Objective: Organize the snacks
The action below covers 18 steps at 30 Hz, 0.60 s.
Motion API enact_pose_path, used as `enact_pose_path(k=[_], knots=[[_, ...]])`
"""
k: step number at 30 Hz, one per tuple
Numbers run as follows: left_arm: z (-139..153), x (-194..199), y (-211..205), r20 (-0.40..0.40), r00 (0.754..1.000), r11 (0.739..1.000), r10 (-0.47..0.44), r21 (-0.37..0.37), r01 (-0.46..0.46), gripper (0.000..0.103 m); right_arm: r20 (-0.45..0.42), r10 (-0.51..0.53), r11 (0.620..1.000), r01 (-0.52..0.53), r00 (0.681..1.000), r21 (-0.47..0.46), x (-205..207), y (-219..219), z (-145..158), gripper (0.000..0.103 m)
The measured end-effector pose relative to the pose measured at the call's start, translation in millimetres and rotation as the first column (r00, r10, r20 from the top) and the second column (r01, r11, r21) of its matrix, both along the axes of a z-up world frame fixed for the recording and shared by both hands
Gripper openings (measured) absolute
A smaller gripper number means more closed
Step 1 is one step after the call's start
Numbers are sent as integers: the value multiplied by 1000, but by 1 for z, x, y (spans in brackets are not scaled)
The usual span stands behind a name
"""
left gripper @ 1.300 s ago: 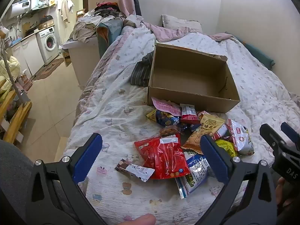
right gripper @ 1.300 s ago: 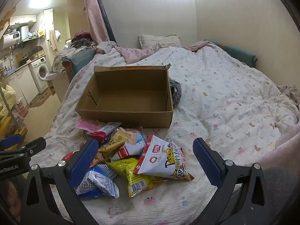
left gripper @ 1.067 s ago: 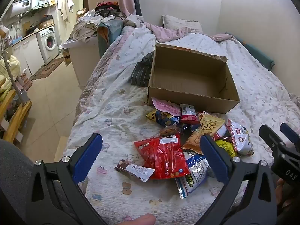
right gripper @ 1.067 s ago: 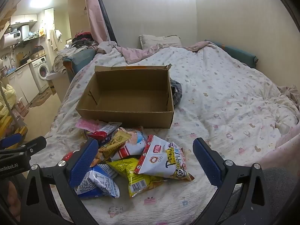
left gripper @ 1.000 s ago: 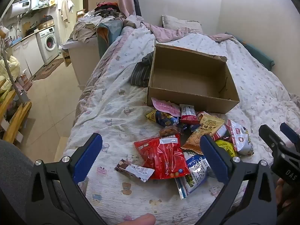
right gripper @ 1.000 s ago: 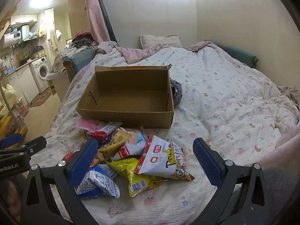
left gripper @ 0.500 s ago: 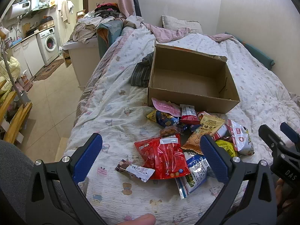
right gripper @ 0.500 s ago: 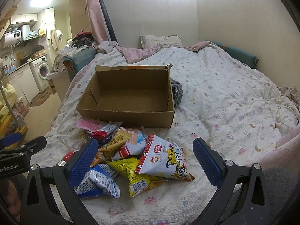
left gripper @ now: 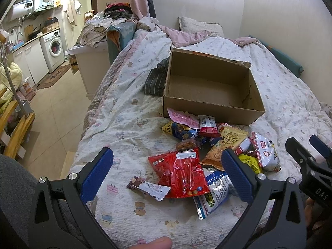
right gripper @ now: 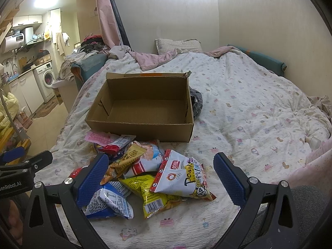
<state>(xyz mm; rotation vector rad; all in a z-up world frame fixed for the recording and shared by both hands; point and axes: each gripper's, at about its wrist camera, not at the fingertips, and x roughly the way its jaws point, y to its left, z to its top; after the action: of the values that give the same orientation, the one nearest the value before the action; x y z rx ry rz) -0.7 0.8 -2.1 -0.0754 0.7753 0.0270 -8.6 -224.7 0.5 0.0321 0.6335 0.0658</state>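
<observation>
The box (left gripper: 211,92) sits open on the bed (left gripper: 128,112); the snacks (left gripper: 203,149) lie heaped just in front of it; the left gripper (left gripper: 166,173) and right gripper (right gripper: 160,175) hover before the heap, jaws spread, holding nothing.

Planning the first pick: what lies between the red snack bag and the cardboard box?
In the left wrist view, smaller packets fill the stretch between the red snack bag and the cardboard box: a nut packet, a blue-yellow packet and a pink packet.
</observation>
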Motion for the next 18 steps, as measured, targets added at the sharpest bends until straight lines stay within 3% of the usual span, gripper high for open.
enact_pose_path(k=[18], knots=[[2, -1, -3, 5, 1000, 1000, -2, 14, 2, 103, 4, -3, 1000, 3, 1000, 4, 2, -1, 2, 103]])
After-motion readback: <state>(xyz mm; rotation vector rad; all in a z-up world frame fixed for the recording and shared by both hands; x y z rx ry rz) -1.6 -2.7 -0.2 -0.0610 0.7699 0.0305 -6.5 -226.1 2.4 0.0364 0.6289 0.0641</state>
